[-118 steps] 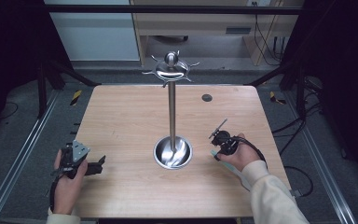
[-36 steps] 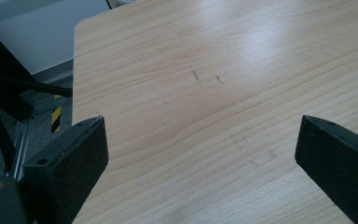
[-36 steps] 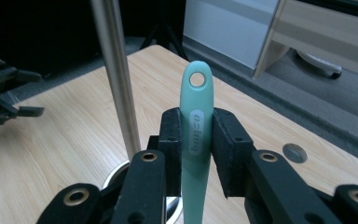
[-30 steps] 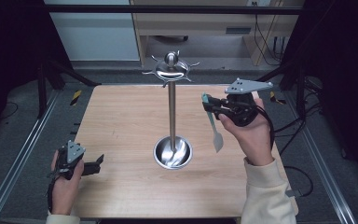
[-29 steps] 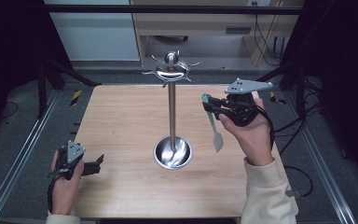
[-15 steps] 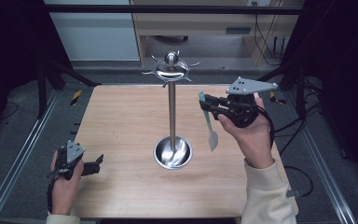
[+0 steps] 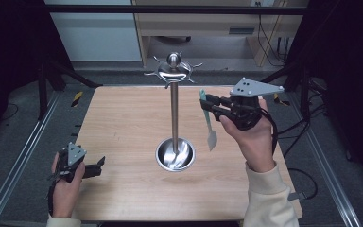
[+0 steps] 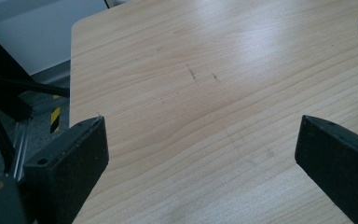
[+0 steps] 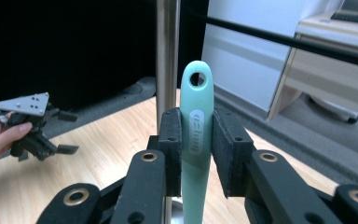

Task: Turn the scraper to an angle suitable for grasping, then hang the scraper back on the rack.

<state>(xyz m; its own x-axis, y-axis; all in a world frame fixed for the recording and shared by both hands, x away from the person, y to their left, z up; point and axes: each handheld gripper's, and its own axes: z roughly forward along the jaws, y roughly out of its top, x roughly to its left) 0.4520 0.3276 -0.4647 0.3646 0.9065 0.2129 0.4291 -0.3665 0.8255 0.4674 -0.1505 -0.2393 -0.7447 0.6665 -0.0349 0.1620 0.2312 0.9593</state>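
One spatula (image 9: 196, 126), lettering unreadable, is clamped in your right tongs (image 9: 196, 149) beside one stand (image 7: 174, 118). Your left tongs (image 8: 200, 154) gape empty at the desk's (image 7: 123, 123) near-left corner.

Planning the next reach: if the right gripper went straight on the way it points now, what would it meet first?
Probably the stand's steel pole. The right gripper, shut on the green utensil, aims at it, slightly to one side; depth is unclear, so it could slip past.

Black grippers (image 7: 207, 105) — grey screw-studded plates, cream sleeves (image 7: 269, 198).
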